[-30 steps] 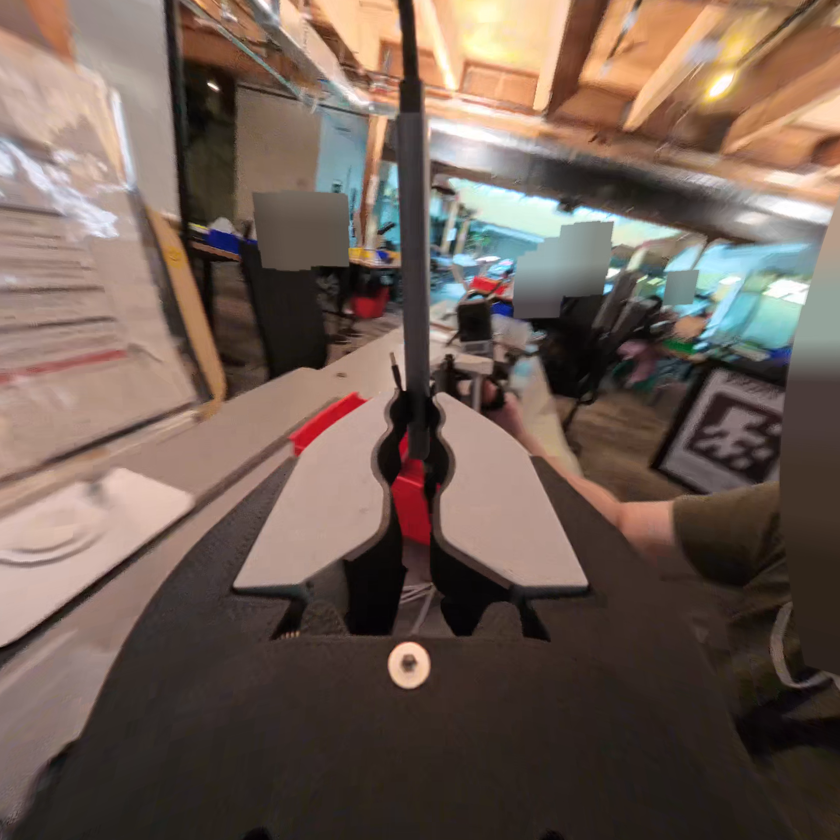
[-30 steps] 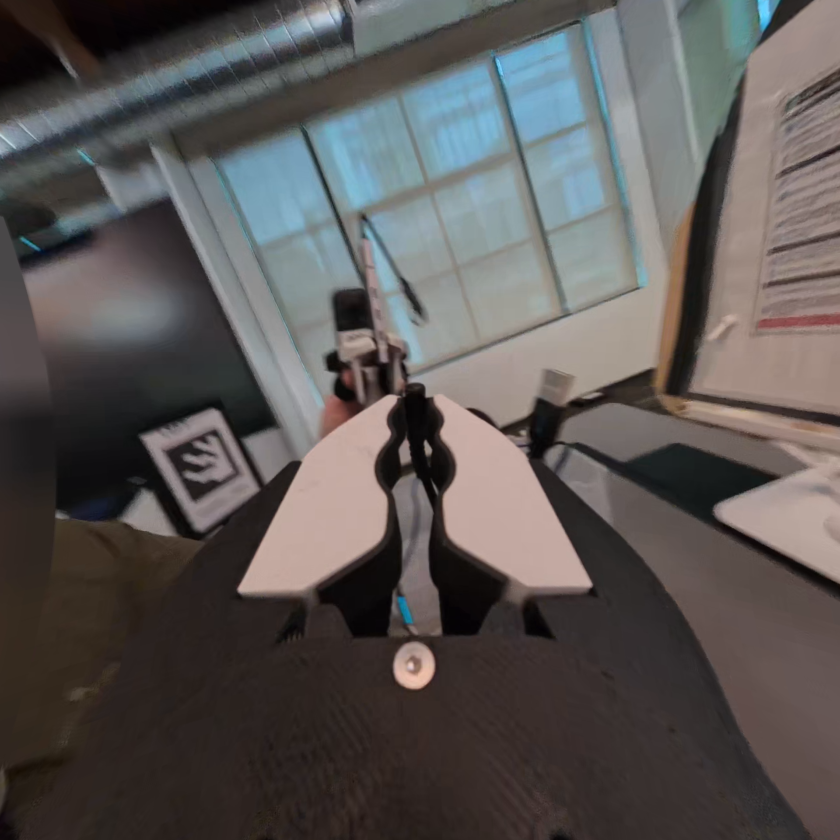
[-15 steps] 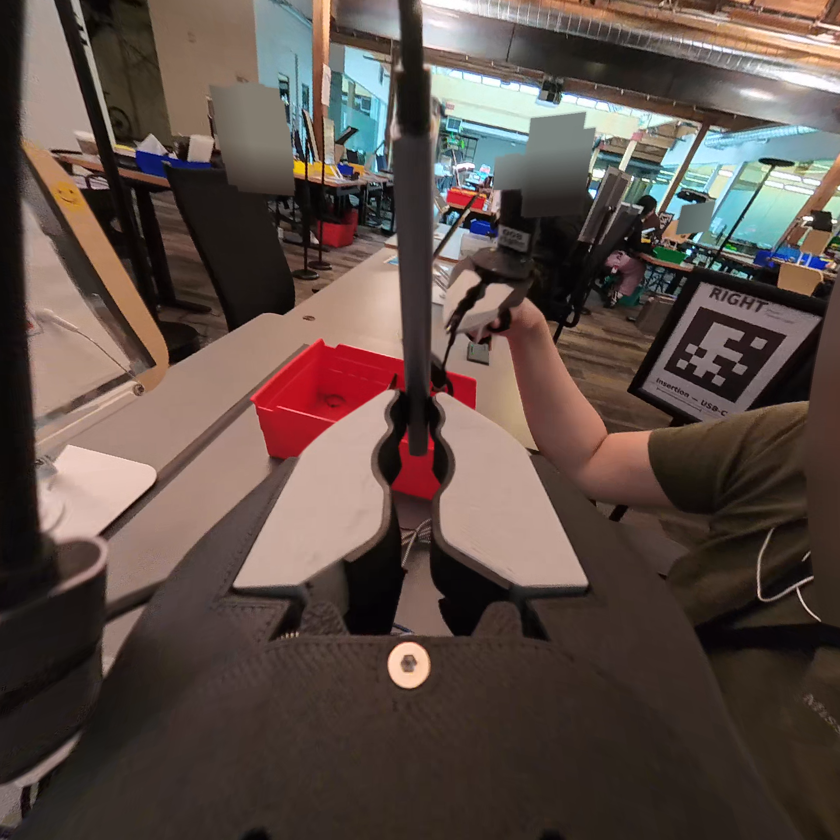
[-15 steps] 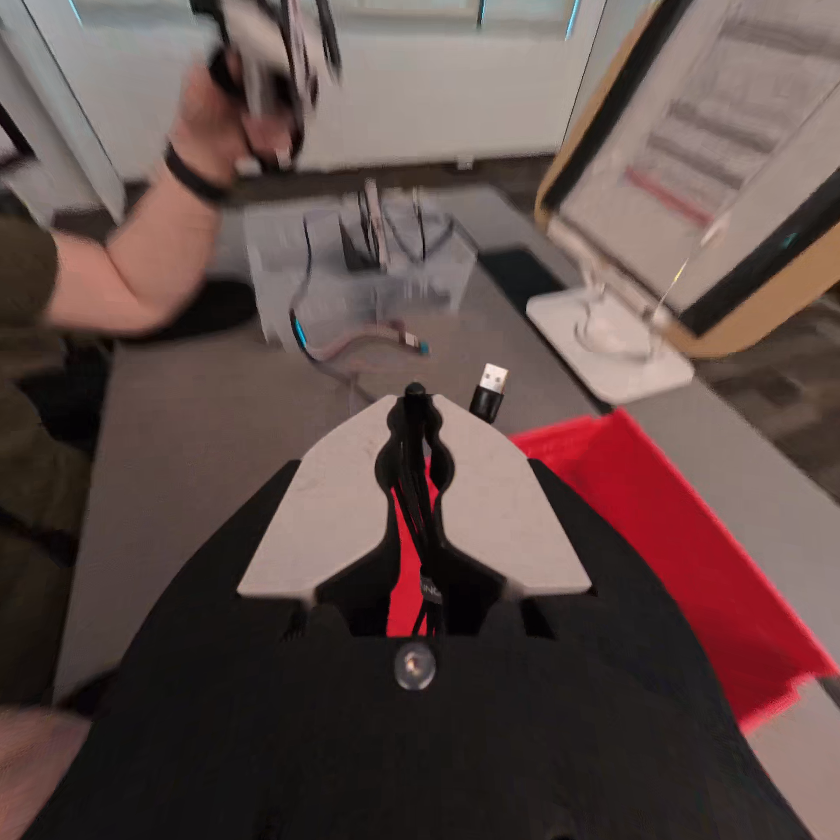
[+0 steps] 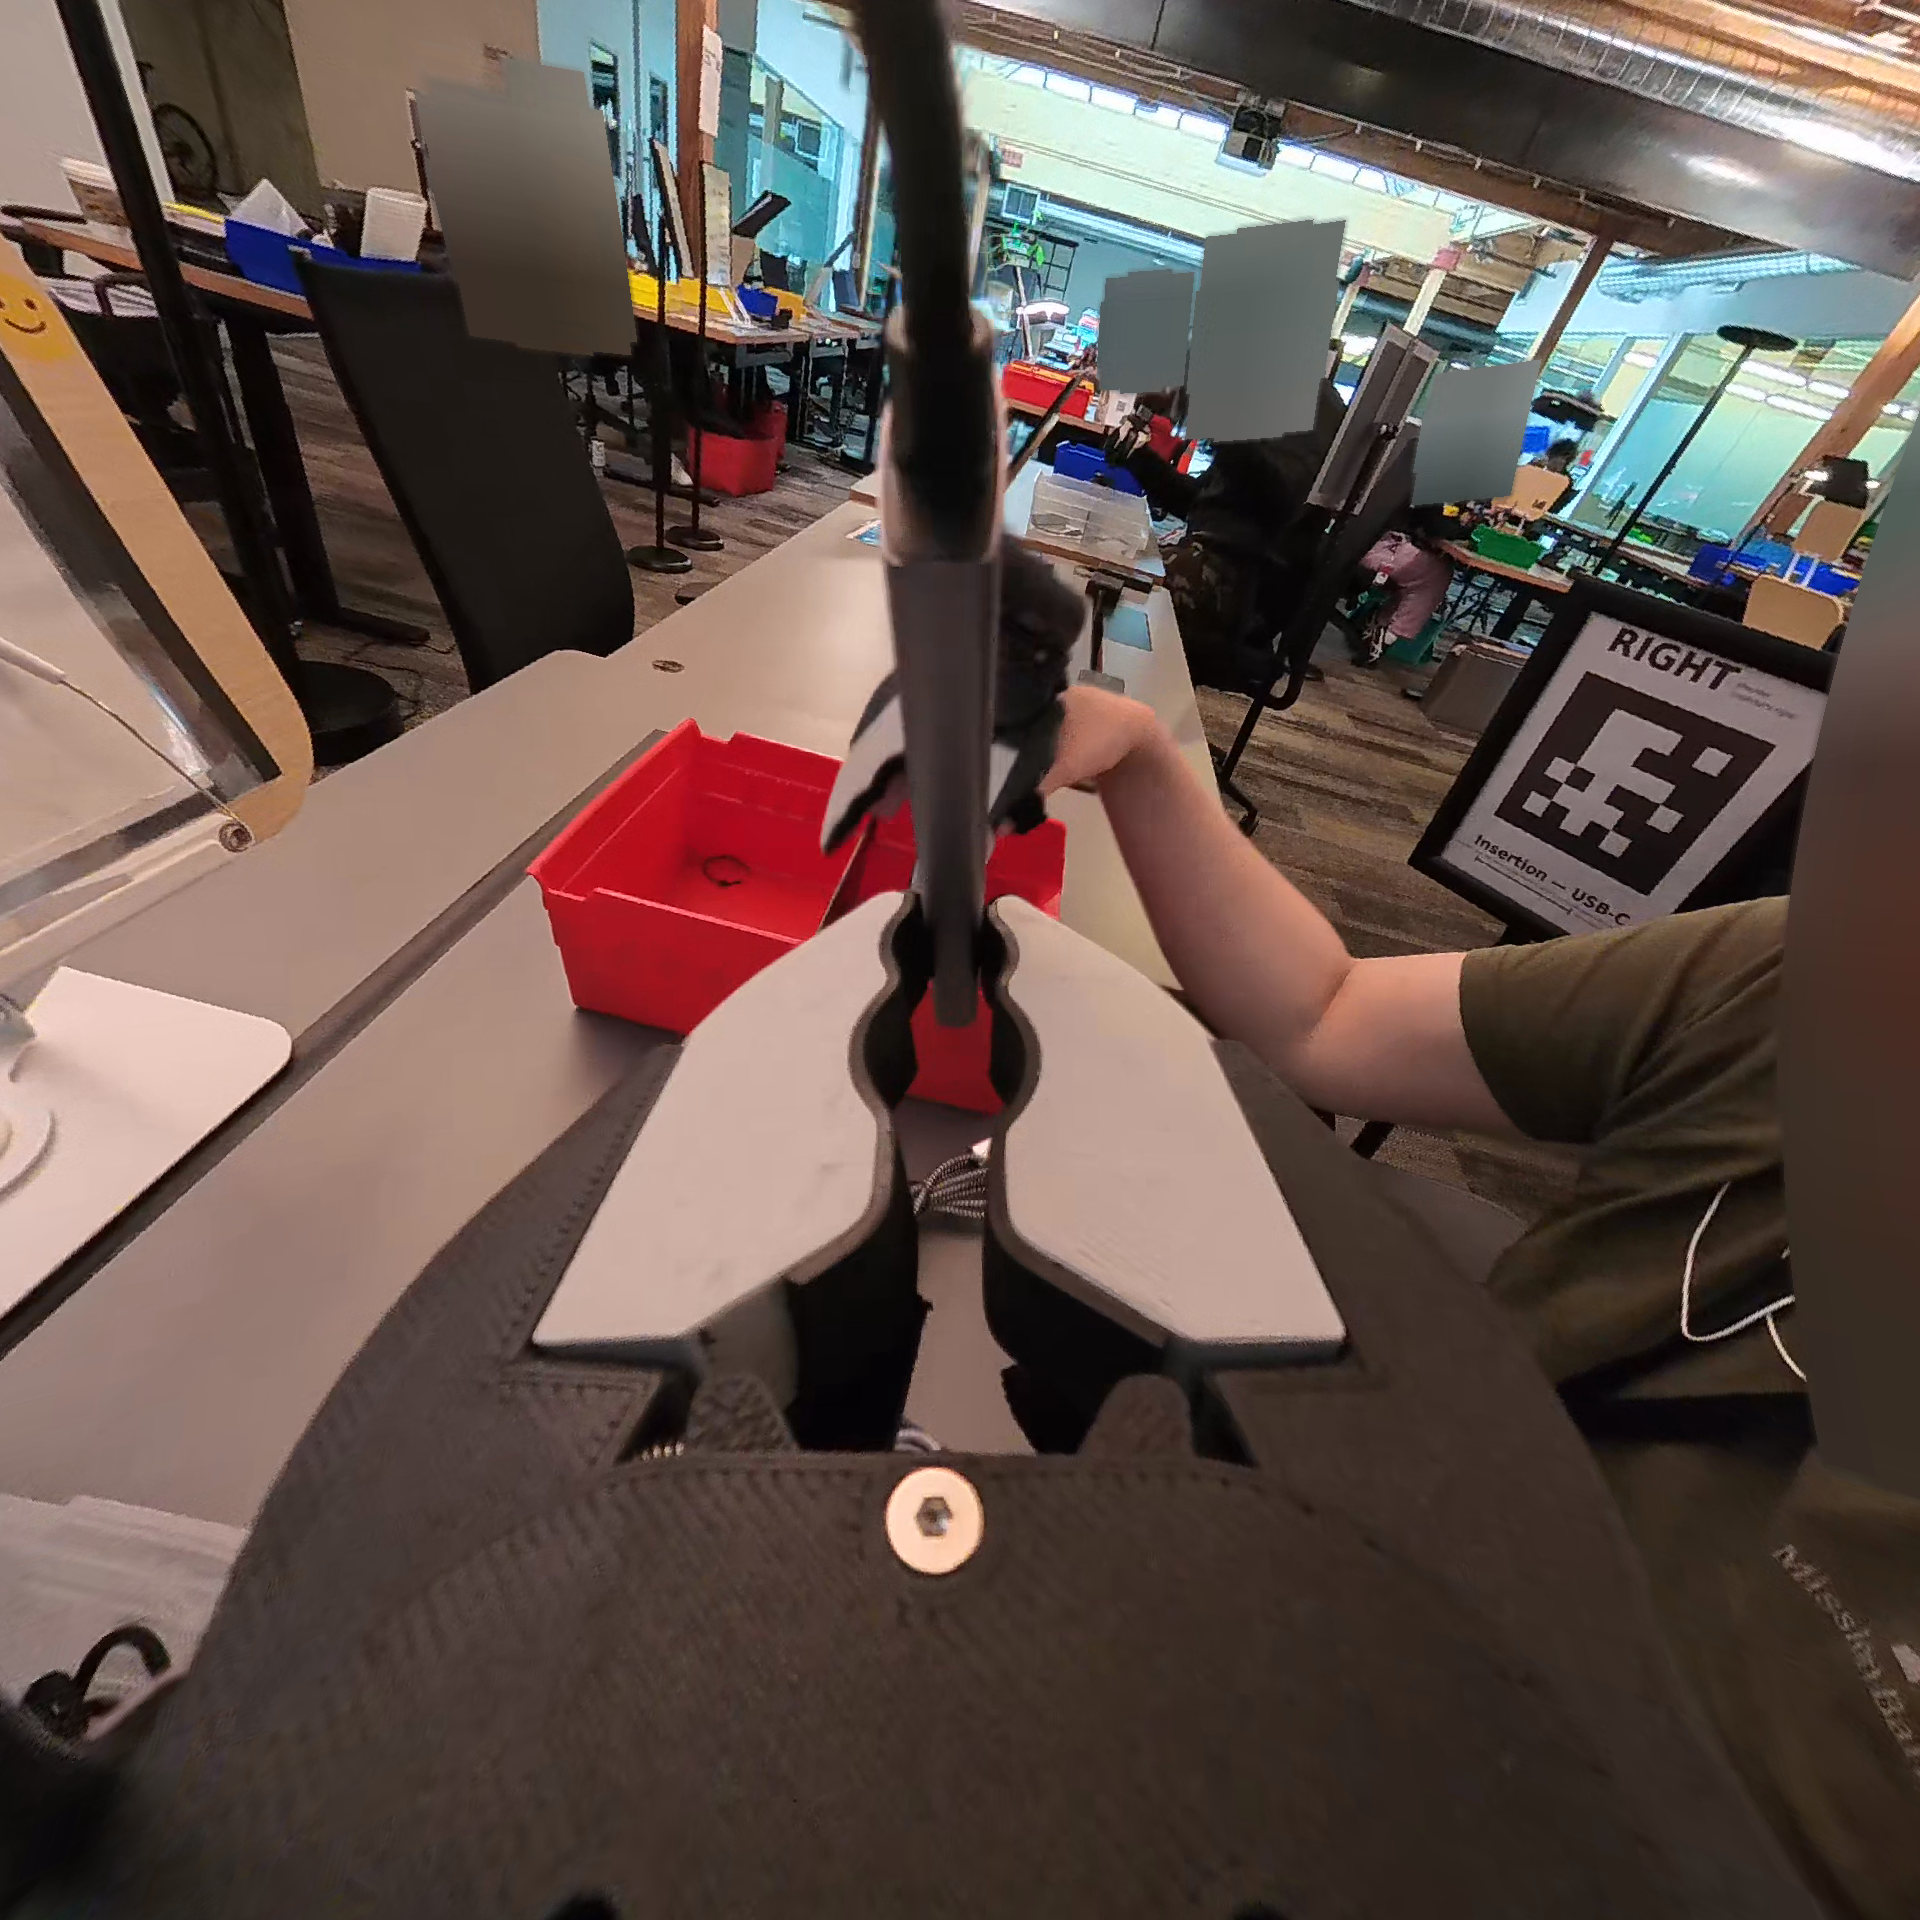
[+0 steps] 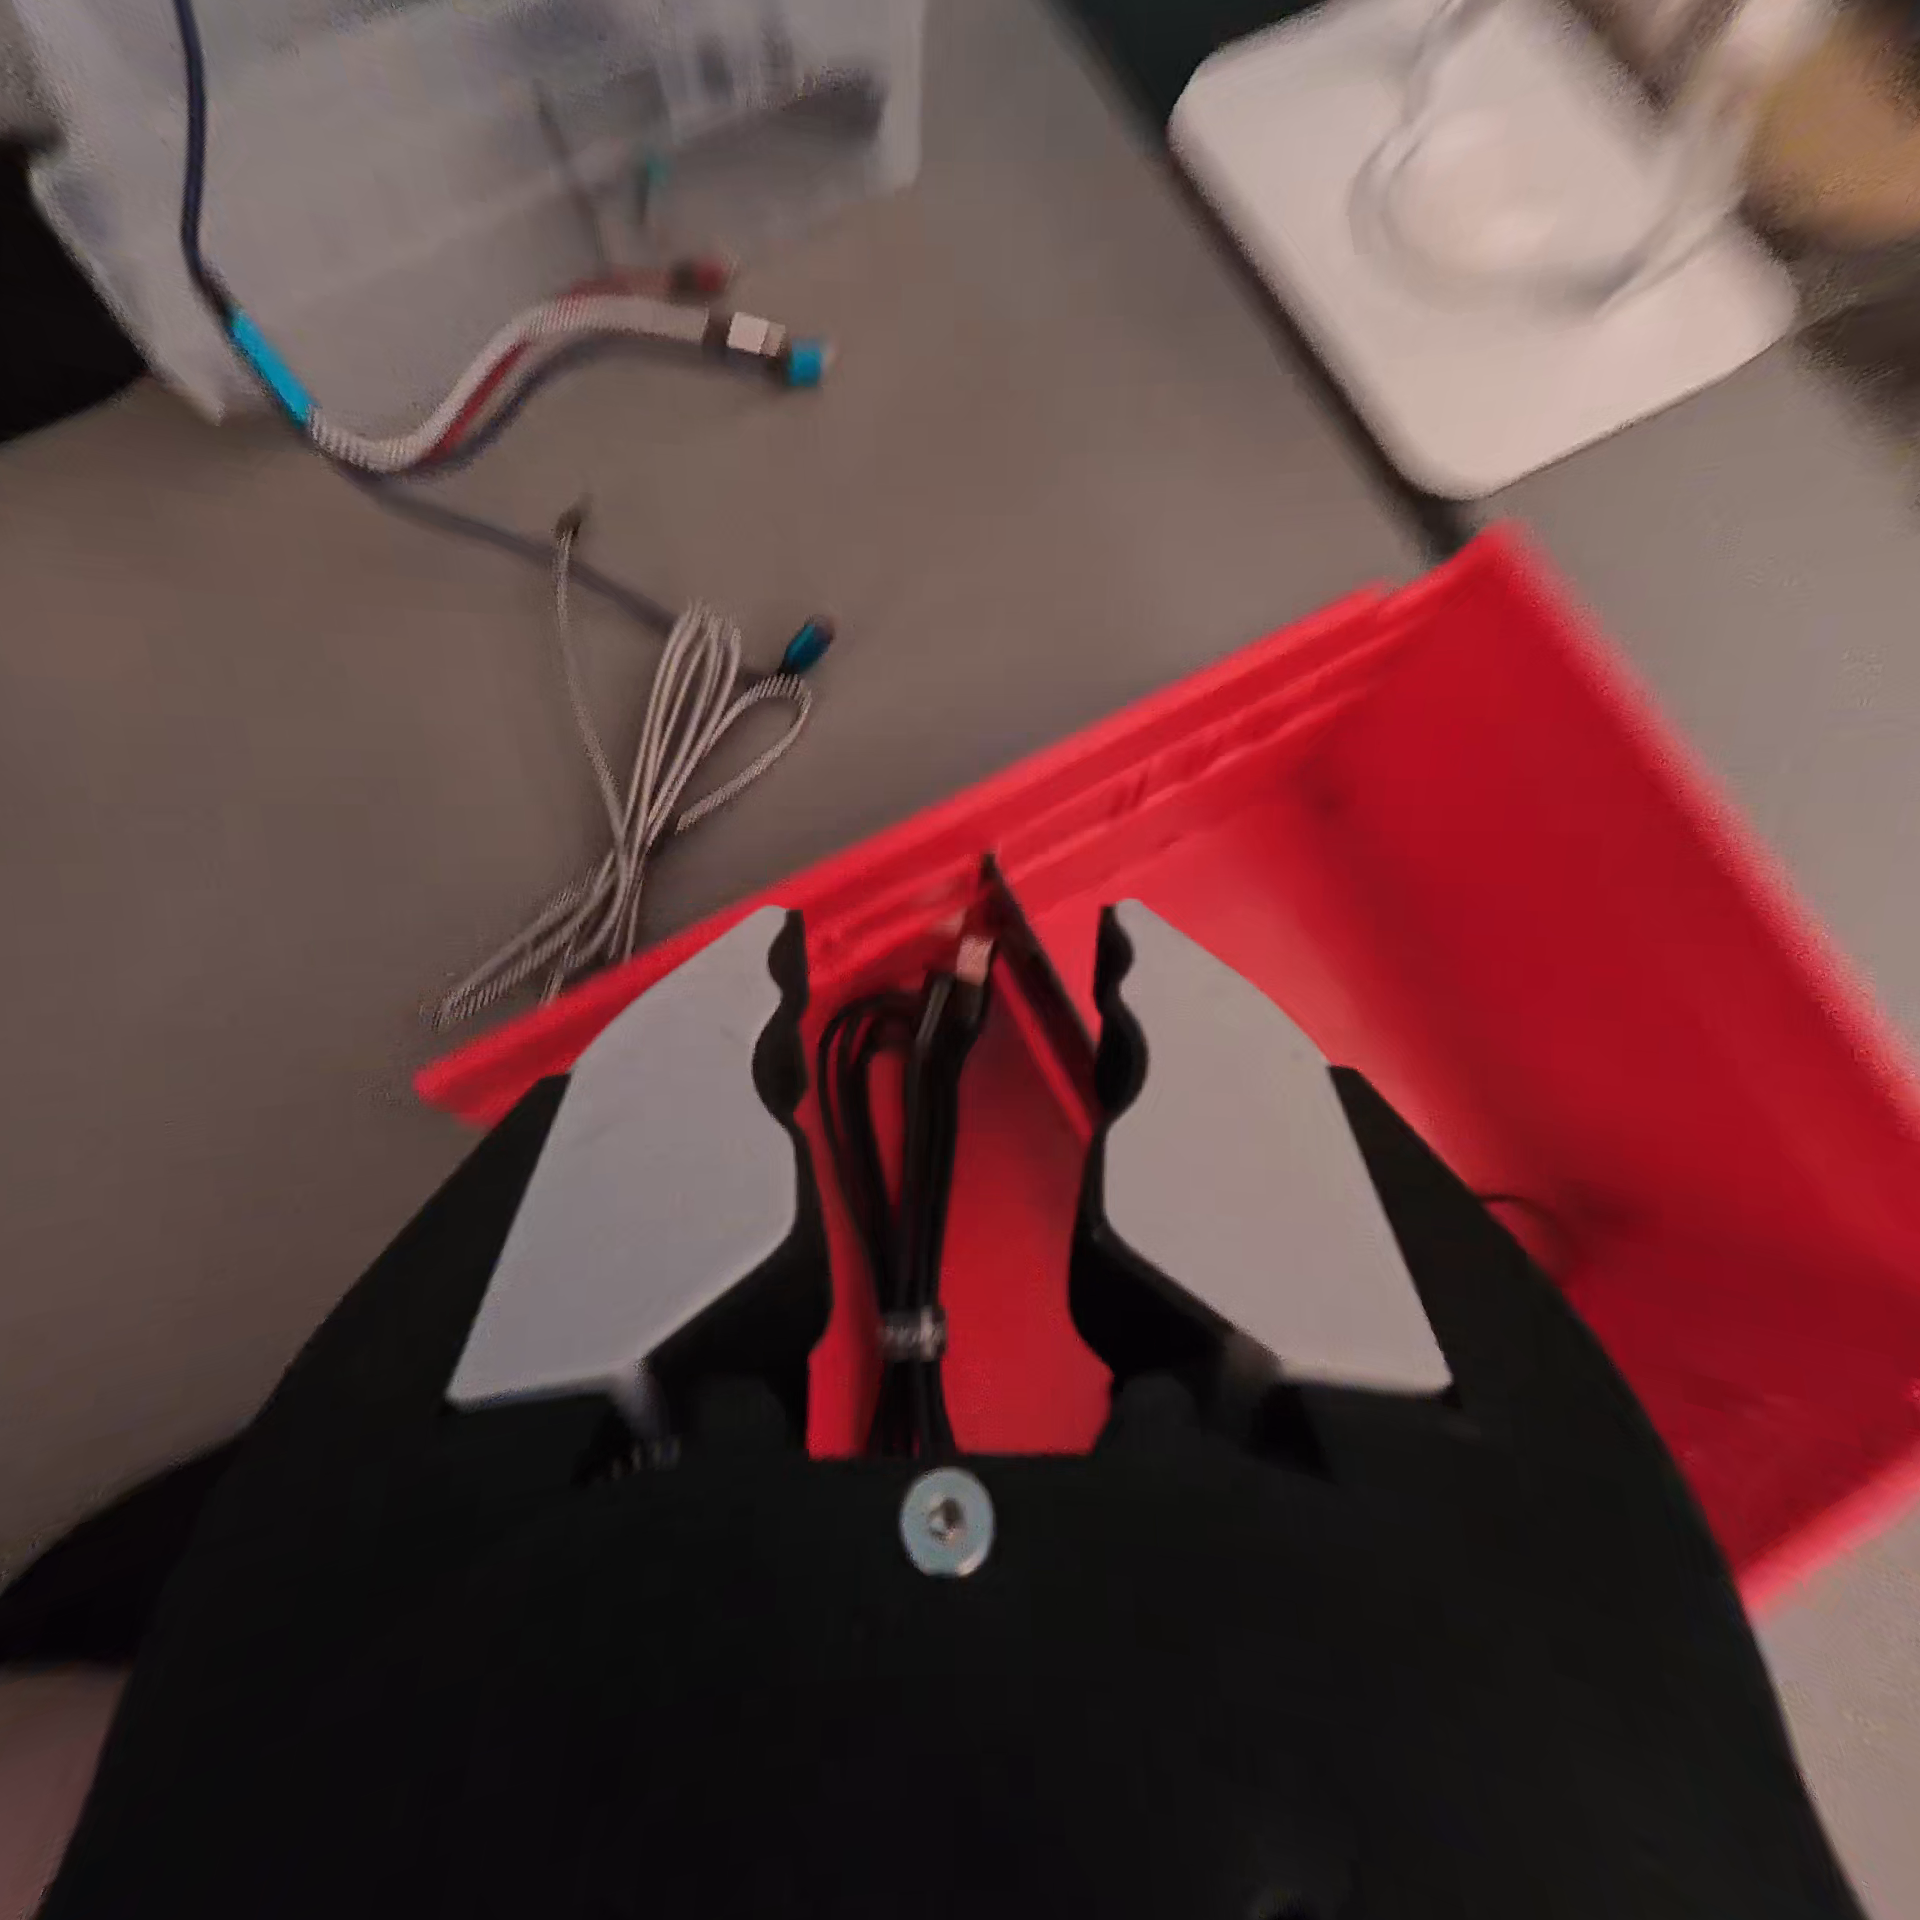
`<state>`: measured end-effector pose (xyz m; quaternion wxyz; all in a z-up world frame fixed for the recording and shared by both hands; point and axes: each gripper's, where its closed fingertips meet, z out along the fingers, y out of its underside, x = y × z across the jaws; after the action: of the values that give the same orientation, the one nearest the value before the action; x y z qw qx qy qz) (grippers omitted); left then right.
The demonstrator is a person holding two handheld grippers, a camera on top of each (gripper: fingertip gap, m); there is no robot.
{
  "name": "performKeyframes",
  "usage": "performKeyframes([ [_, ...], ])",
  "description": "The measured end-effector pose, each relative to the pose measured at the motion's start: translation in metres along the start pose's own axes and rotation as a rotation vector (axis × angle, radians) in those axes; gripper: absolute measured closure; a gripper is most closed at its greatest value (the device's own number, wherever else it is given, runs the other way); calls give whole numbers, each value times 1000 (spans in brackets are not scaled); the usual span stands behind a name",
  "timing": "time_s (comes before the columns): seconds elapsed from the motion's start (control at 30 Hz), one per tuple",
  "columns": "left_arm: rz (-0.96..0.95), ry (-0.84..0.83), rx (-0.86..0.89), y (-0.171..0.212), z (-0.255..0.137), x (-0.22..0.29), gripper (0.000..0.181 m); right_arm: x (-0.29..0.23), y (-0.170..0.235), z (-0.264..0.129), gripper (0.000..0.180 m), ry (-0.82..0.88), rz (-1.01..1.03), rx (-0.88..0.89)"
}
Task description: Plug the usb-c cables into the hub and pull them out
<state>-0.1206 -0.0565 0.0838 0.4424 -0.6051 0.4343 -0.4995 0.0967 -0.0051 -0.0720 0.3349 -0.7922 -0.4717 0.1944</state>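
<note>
My left gripper [image 5: 951, 925] is shut on a slim grey hub [image 5: 940, 727], which stands upright from the fingertips with a black cable leading off its top. My right gripper [image 6: 951, 935] is open, pointing down over the red bin [image 6: 1455, 935]. A bundled black USB cable [image 6: 914, 1143] lies below it, between the spread fingers and inside the bin beside a divider. That view is blurred. In the left wrist view, the right gripper's fingers [image 5: 864, 774] show over the red bin [image 5: 665, 935], partly hidden behind the hub.
A coiled silver braided cable [image 6: 665, 790] lies on the grey table beside the bin. More cables with blue tips [image 6: 644, 332] lead from a clear plastic box [image 6: 468, 135]. A white stand base [image 6: 1475, 260] sits nearby. A framed marker sign [image 5: 1631, 769] stands to the right. One gripper's finger ends stand about 30 cm off the other's.
My right gripper has swung down over the red bin and opened, letting go of the black cable, which now sits in the bin. My left gripper stays shut on the hub.
</note>
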Motion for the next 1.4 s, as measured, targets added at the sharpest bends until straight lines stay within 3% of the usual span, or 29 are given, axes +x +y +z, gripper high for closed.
performKeyframes([
  [0.07,-2,1,-8,1,2,-1,171,-15,-42,-14,121,85,-52,108],
  [0.13,-4,7,6,-1,2,0,171,-57,-73,-6,110,22,-102,170],
  [0.17,-4,10,7,-1,2,0,171,-76,-74,10,105,-15,-110,113],
  [0.23,0,3,7,-1,0,0,171,-95,-48,51,98,-13,-116,-154],
  [0.33,3,0,13,-3,-4,1,171,-87,-4,100,102,116,-100,-493],
  [0.43,0,-18,22,-5,-8,-3,172,-105,24,131,100,24,-37,-642],
  [0.57,-19,-22,35,-6,-13,-7,172,-102,44,136,98,77,-80,-771],
  [0.67,-20,-21,38,-7,-14,-7,171,-103,44,139,110,74,-76,-768],
  [0.8,-21,-17,34,-6,-13,-6,172,-109,49,141,155,32,-78,-814],
  [0.9,-19,-14,33,-6,-14,-4,171,-108,48,130,164,34,-79,-835],
  [1.03,-14,-13,40,-8,-16,-3,171,-94,-4,104,166,97,30,-561],
  [1.13,-13,-11,36,-8,-15,-2,171,-79,-39,56,166,196,-2,-367],
  [1.23,-11,-4,26,-7,-13,1,171,-69,-66,-16,167,248,-48,-124],
  [1.3,-10,0,15,-5,-10,2,171,-53,-53,-61,169,320,-24,-60],
  [1.4,-13,5,-11,0,-4,2,172,-25,15,-77,169,311,-2,-238],
])
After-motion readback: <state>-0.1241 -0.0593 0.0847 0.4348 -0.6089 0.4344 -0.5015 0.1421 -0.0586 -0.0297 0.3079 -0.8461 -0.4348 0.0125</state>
